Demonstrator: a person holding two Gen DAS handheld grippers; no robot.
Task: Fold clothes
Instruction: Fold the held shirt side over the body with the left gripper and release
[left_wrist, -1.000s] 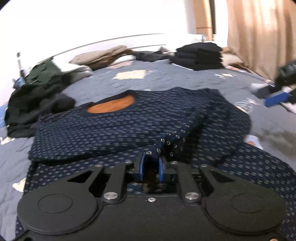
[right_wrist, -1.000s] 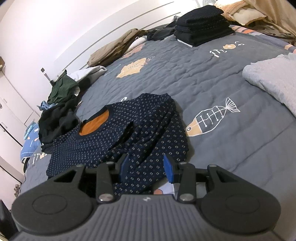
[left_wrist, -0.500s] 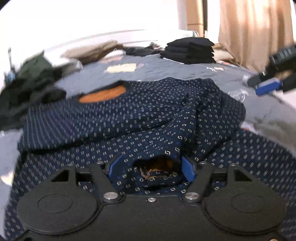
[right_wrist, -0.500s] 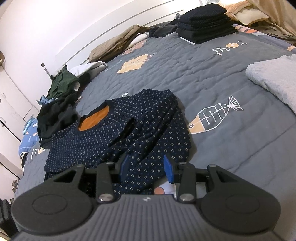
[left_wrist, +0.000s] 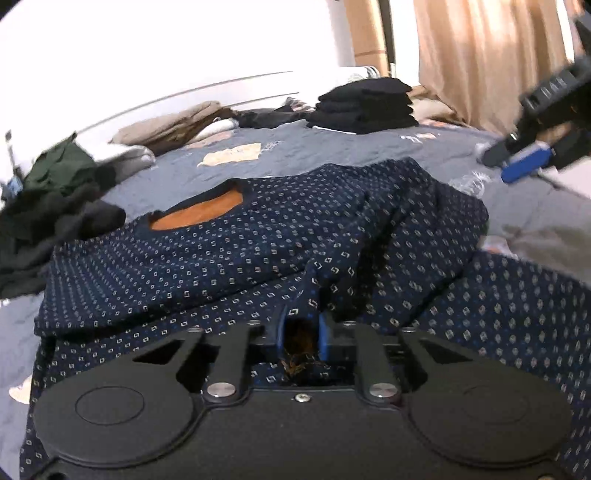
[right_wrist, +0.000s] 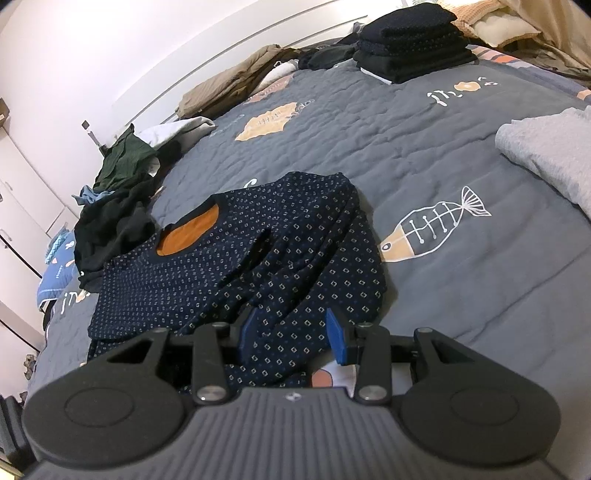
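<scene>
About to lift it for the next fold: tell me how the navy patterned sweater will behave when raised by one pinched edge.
Likely floppy: the navy patterned sweater already lies in soft creases where the left gripper, whose jaws have just closed, pinches a fold. It will probably drape and stretch downward rather than hold shape. It seems unlikely to slide much, since the quilted bedspread looks textured.

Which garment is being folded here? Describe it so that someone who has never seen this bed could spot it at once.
On the grey quilted bedspread with fish drawings, look near the front edge, left of the fish skeleton. There lies the navy sweater, spread out. Its small pale diamond print and orange neck lining set it apart from the plain dark heaps around.
</scene>
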